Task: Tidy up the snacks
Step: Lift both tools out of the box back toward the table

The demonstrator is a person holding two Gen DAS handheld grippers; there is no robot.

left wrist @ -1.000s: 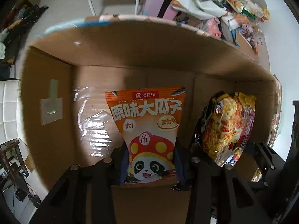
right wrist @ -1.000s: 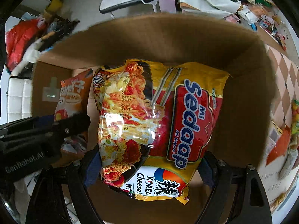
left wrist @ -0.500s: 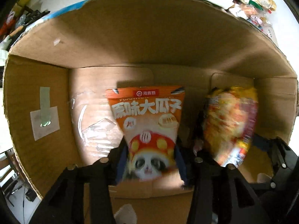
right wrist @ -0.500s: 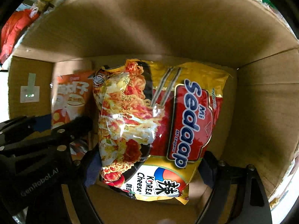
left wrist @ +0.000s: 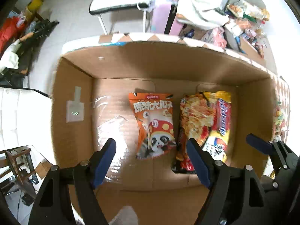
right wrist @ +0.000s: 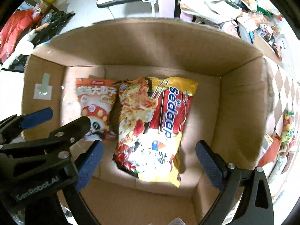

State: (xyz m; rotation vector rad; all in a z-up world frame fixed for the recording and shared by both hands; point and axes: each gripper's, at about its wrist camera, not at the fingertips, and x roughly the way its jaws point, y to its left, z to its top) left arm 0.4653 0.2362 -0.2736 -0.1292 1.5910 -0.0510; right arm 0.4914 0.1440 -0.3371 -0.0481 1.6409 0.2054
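Both packets lie flat on the box (left wrist: pixel 75 86) floor, side by side at frame centre: seed bag (left wrist: pixel 154 123) left, noodle pack (right wrist: pixel 155 129) right, long axes running up the frame. The left hand-held gripper (left wrist: pixel 151 161) and right hand-held gripper (right wrist: pixel 149 161) hang above them, each wide and empty. More snacks (right wrist: pixel 286 125) wait at the right edge, nearer the right one, I judge.

Both fisheye views bend straight lines, so the rim of the cardboard box (left wrist: pixel 153 45) curves and dark vignette fills the corners. Bright light from above blows the surrounding floor (left wrist: pixel 75 9) out to near white. Inside the box, the far wall lies in shadow while its bottom is sunlit. Glare whitens the clear tape (left wrist: pixel 106 116) and the shiny noodle packet (right wrist: pixel 155 129). Motion blur softens the orange seed bag (right wrist: pixel 95 108) and the packet printing in the left view.
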